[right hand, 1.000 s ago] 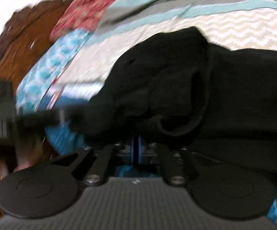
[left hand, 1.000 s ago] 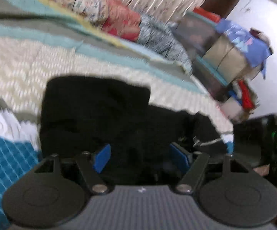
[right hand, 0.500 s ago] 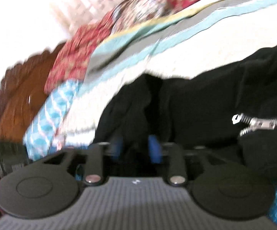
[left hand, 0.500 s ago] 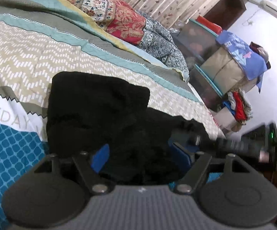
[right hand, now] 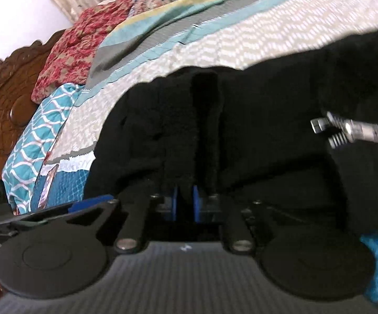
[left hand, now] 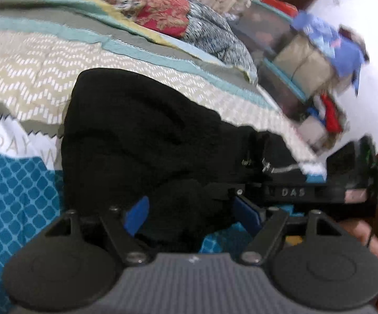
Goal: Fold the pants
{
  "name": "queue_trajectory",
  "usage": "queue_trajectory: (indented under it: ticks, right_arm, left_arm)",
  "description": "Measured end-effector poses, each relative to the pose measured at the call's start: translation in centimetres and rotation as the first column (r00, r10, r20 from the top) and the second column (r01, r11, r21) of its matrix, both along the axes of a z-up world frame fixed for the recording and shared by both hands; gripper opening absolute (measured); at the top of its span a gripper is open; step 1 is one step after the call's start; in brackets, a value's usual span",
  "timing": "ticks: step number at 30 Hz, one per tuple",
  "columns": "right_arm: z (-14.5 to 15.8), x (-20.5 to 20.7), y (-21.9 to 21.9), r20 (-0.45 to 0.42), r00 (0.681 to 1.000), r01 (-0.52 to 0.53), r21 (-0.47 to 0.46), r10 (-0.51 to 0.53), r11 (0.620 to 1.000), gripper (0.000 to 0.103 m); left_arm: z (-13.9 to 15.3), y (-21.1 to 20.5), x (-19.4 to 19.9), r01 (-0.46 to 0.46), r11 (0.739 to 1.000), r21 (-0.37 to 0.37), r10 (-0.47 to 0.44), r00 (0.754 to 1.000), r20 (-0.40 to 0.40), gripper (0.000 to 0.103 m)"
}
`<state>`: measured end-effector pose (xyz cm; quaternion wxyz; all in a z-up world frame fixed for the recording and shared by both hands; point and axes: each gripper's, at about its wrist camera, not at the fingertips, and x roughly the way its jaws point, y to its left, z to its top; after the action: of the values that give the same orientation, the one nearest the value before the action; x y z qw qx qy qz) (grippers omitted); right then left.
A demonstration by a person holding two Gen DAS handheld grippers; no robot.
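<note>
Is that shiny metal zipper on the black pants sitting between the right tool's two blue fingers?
No. The zipper lies off to the side on the black pants, well away from the right gripper.

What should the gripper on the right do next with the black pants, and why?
Probably finish closing on the black pants. The right gripper is closing with a fold of cloth between its blue pads, while the left gripper stands open over the fabric.

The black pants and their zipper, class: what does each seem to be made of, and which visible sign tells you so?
The black pants: probably a soft fleece or knit fabric, matte, with a fuzzy nap along the folded edges. The zipper: apparently metal, shiny silver, with bright glints on the slider and teeth, though blur leaves it open.
</note>
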<state>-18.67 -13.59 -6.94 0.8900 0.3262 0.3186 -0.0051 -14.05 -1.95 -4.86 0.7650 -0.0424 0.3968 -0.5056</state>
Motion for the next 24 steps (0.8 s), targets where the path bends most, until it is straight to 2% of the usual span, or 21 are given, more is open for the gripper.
queue_trajectory:
  ticks: [3,5,8,10,12,15,16,17,18,19,20,21,23,24]
  right_arm:
    - [0.0,0.2,0.0,0.012,1.000,0.007,0.016,-0.007,1.000,0.018]
    - [1.3,0.4,-0.1,0.031,0.999,-0.014,-0.001,0.014,1.000,0.025]
    - [3.7,-0.3,-0.8,0.120,0.992,0.045,-0.054,-0.039,0.998,0.045]
    - [5.0,0.1,-1.2,0.176,0.983,0.065,-0.079,-0.050,0.995,0.051]
    - [5.1,1.4,-1.0,0.181,0.982,0.066,-0.111,-0.045,0.992,0.063]
    - [5.0,4.7,-0.7,0.182,0.983,0.034,-0.115,-0.012,0.993,0.069]
    - [4.6,5.8,-0.6,0.167,0.986,0.028,-0.115,-0.008,0.993,0.069]
    - [4.1,6.8,-0.6,0.144,0.990,0.032,-0.113,-0.015,0.993,0.063]
    - [3.5,7.6,-0.6,0.117,0.993,0.033,-0.099,-0.022,0.994,0.027]
    - [2.9,8.3,-0.7,0.081,0.996,0.039,-0.082,-0.033,0.996,0.020]
    - [2.5,8.5,-0.6,0.056,0.997,0.063,-0.077,-0.059,0.995,0.018]
    - [2.4,8.2,-0.4,0.067,0.995,0.081,-0.100,-0.074,0.992,0.016]
    - [2.6,7.0,0.3,0.081,0.993,0.105,-0.215,-0.089,0.971,0.014]
    - [2.5,6.6,0.2,0.080,0.991,0.124,-0.237,-0.108,0.963,0.014]
  left_arm:
    - [0.5,-0.6,-1.2,0.021,0.998,0.052,-0.026,0.996,0.087,0.074]
    - [1.3,0.1,-1.4,0.018,0.999,0.036,-0.021,0.994,0.107,0.074]
    - [3.1,2.5,-0.6,-0.044,0.997,-0.070,0.049,0.996,0.074,0.074]
    - [3.6,3.6,0.5,-0.099,0.988,-0.120,0.103,0.994,0.030,0.074]
    - [3.7,4.2,1.5,-0.144,0.981,-0.129,0.146,0.989,0.005,0.073]
    - [3.5,3.7,2.1,-0.170,0.981,-0.094,0.171,0.985,0.004,0.073]
    - [3.3,3.4,2.2,-0.165,0.983,-0.085,0.166,0.986,-0.004,0.073]
    - [3.0,3.0,2.1,-0.162,0.984,-0.072,0.162,0.987,-0.010,0.072]
    - [2.8,2.5,1.9,-0.157,0.986,-0.055,0.157,0.988,-0.002,0.073]
    - [2.7,2.1,1.9,-0.155,0.987,-0.040,0.155,0.988,0.012,0.073]
    - [2.5,1.7,1.5,-0.149,0.989,-0.021,0.150,0.988,0.033,0.073]
    - [2.2,1.3,1.1,-0.141,0.990,0.000,0.141,0.988,0.057,0.073]
    - [1.9,1.0,0.6,-0.119,0.993,0.019,0.118,0.990,0.076,0.073]
    - [1.9,0.7,0.4,-0.104,0.994,0.026,0.102,0.992,0.076,0.073]
